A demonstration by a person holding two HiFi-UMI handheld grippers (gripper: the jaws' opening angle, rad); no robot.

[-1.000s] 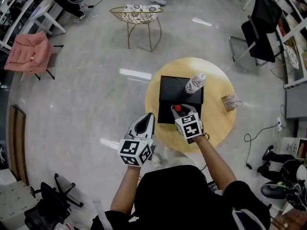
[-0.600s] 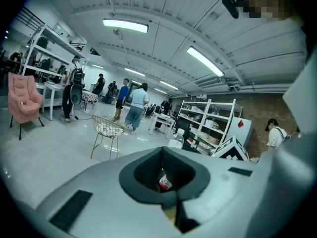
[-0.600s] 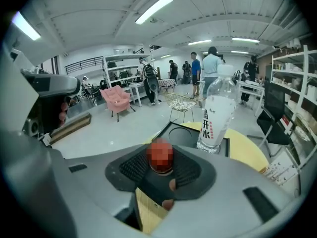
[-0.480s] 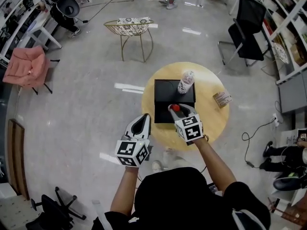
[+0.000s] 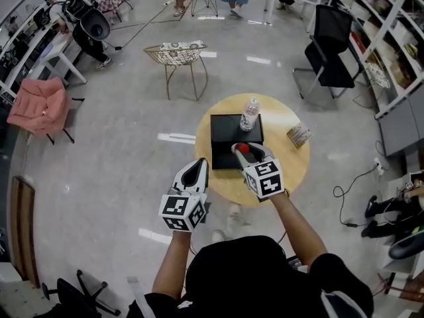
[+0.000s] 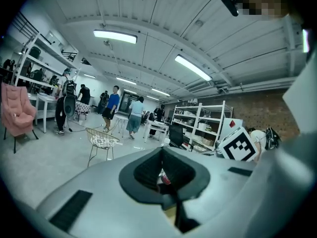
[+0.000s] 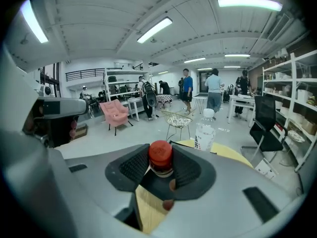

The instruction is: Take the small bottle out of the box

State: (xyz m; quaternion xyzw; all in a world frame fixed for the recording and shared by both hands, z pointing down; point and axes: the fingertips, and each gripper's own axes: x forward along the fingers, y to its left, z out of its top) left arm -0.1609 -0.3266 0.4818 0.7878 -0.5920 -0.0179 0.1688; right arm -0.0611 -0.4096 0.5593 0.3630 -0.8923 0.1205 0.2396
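Observation:
My right gripper (image 5: 246,151) is shut on the small bottle (image 5: 243,149), whose red cap sticks out between the jaws. It hangs above the near edge of the open black box (image 5: 225,130) on the round wooden table (image 5: 286,165). In the right gripper view the small bottle (image 7: 161,157) sits clamped between the dark pads of that gripper (image 7: 161,171). My left gripper (image 5: 198,165) hovers off the table's left side with its jaws together and nothing in them; in its own view the left gripper (image 6: 164,168) shows only its pads.
A clear water bottle (image 5: 250,114) stands at the box's far right corner. A small printed carton (image 5: 299,134) lies on the table's right part. Around the table stand a wire chair (image 5: 180,53), a pink armchair (image 5: 38,108) and a black office chair (image 5: 328,52).
Both grippers have risen, the right one lifting the small bottle up away from the box. The table and box look smaller and farther below.

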